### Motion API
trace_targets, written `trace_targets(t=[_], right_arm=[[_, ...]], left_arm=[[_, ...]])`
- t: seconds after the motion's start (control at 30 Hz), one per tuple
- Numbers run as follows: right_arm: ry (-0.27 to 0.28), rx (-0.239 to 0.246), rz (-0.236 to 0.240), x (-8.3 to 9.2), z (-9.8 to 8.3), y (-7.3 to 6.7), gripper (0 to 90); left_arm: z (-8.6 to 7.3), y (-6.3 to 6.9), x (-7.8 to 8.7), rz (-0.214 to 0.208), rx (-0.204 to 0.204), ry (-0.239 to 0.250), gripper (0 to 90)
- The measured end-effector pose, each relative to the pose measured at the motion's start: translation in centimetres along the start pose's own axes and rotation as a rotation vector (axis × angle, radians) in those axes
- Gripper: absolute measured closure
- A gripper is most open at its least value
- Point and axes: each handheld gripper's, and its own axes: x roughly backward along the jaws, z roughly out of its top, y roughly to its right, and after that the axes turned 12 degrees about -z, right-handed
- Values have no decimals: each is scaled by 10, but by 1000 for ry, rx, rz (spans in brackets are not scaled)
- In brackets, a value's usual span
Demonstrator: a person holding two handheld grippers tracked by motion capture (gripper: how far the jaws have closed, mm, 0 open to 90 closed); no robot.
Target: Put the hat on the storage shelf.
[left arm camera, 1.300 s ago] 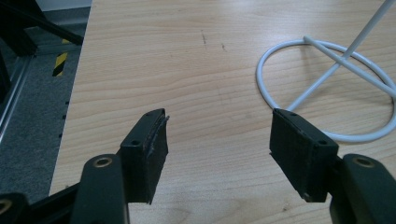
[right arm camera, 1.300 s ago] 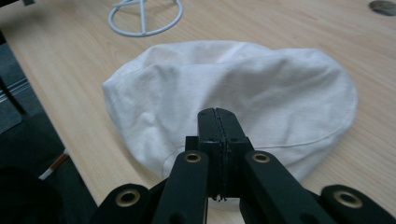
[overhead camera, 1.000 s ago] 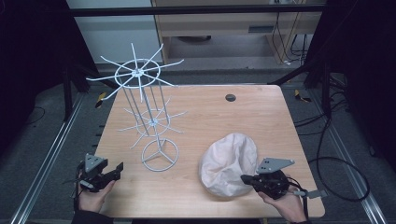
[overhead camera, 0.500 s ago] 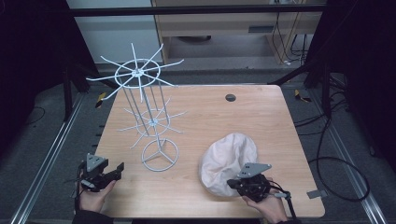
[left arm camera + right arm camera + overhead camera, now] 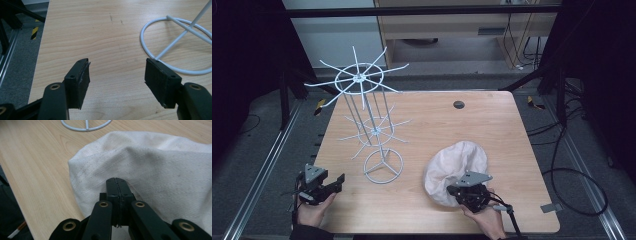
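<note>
**Cream cap pinched at its near edge, rack waiting**

The soft cream fabric cap (image 5: 456, 170) is seen lying at about five o'clock on the light wooden worktop (image 5: 492, 125), well apart from the tall white wire rack with radiating arms (image 5: 371, 131), which stands at nine o'clock of the cap. The right tool (image 5: 457, 191) is pressed into the cap's near rim; in the right gripper view its jaws are shut tight together against the cloth (image 5: 150, 170). A thin fold appears to be nipped between them, though that cannot be confirmed, since the black jaws cover the very spot. The grip is taken low at the edge, presumably so the cap can be lifted and hung over one of the rack's arms.

The left tool (image 5: 339, 180) is held at seven o'clock near the worktop's corner, jaws spread wide with nothing between them, and is pointed toward the rack's ring base (image 5: 175, 45), likely kept ready to steady it.

The rack's upper tiers are cut off in the left gripper view, and the cap's far side is hidden behind its own crown.
</note>
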Motion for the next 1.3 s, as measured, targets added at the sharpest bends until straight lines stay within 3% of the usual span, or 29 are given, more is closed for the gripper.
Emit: trace_targets(t=[0.23, 0.4, 0.57, 0.7, 0.77, 0.9, 1.0, 1.1, 1.3], right_arm=[[11, -24, -1, -6, 5, -1, 900], [61, -43, 17, 10, 8, 4, 900], [133, -93, -13, 32, 10, 24, 900], [171, -144, -83, 41, 9, 50, 900], [174, -179, -111, 38, 6, 62, 900], [157, -205, -153, 24, 6, 81, 900], [152, -226, -152, 15, 9, 88, 900], [140, -223, -187, 0, 15, 98, 900], [130, -263, -192, -23, 25, 115, 900]], left_arm=[[0, 0, 0, -1, -1, 0, 365], [0, -1, 0, -1, 7, 1, 370], [0, -1, -1, -5, 10, -4, 376], [-2, -2, -1, -9, 5, -10, 381], [-2, -2, -1, -5, 7, -15, 390], [-2, -2, -3, -10, 9, -18, 404], [-2, -3, -3, -7, 11, -20, 415], [-2, -5, -3, 0, 17, -19, 426], [-1, -4, -5, 0, 12, -18, 423]])
